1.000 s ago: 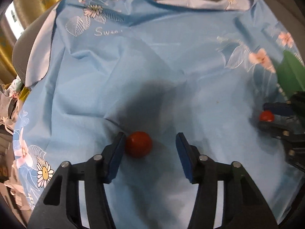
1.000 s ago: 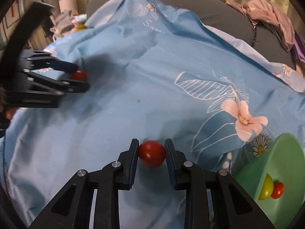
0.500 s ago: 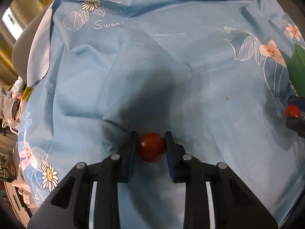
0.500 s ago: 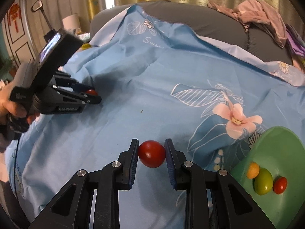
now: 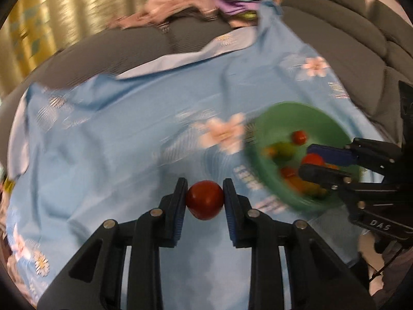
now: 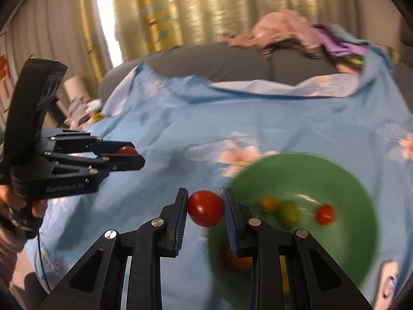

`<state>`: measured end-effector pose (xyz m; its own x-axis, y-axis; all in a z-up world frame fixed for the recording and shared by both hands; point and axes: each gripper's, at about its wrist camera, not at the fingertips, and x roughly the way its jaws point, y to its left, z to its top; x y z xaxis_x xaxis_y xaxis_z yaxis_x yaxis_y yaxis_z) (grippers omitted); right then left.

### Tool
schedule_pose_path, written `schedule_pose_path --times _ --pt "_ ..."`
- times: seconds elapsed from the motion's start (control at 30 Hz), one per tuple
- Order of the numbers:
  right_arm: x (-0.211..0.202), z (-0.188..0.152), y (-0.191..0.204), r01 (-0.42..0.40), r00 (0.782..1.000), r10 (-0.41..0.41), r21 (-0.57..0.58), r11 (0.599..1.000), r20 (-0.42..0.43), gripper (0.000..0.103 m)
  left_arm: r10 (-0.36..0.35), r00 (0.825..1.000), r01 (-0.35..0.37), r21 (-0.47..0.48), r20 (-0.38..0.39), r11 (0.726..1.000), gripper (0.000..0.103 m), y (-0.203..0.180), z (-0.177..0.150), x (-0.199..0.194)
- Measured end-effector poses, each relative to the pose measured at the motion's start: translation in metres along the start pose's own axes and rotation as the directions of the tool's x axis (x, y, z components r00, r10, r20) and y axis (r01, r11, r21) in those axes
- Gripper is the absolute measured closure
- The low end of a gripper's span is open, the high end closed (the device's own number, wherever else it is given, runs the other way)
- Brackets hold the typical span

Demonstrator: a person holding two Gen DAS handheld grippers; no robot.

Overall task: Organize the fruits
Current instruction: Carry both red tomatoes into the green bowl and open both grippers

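My left gripper [image 5: 205, 199] is shut on a red tomato [image 5: 204, 203] and holds it above the blue flowered cloth [image 5: 108, 139], left of the green bowl [image 5: 260, 139]. My right gripper [image 6: 205, 206] is shut on another red tomato [image 6: 205, 208], lifted at the bowl's [image 6: 356, 193] left rim. The bowl holds several small red, green and orange fruits [image 6: 289, 211]. In the left wrist view the right gripper [image 5: 313, 164] hangs over the bowl. In the right wrist view the left gripper [image 6: 129, 152] is at the left with its tomato.
A grey sofa back [image 6: 232, 59] with a heap of pink and purple clothes [image 6: 284, 31] lies behind the cloth. Gold curtains [image 6: 180, 7] hang beyond. Clutter [image 6: 82, 106] sits off the cloth's left edge. Both views are motion-blurred.
Both grippers have lifted their tomatoes off the cloth and swung right toward the green bowl. The left gripper closed on its tomato about a second ago.
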<state>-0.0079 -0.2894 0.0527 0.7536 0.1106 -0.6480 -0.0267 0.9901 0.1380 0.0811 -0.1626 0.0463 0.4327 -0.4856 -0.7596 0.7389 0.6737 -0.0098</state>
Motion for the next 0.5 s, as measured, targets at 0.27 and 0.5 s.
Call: schedule_pose_path --times 0.27,0.5 --pt "-0.017 -0.022 -0.064 0.145 0.987 -0.139 0.076 0.987 -0.075 0.074 -0.066 0.996 0.071 0.088 -0.063 0.994 0.075 -0.084 0.025 0.048" --pt "-0.02 -0.029 -0.09 0.204 0.974 -0.19 0.121 0.971 -0.122 0.074 -0.004 0.994 0.013 0.09 -0.105 0.996 0.065 -0.106 0.031 0.061"
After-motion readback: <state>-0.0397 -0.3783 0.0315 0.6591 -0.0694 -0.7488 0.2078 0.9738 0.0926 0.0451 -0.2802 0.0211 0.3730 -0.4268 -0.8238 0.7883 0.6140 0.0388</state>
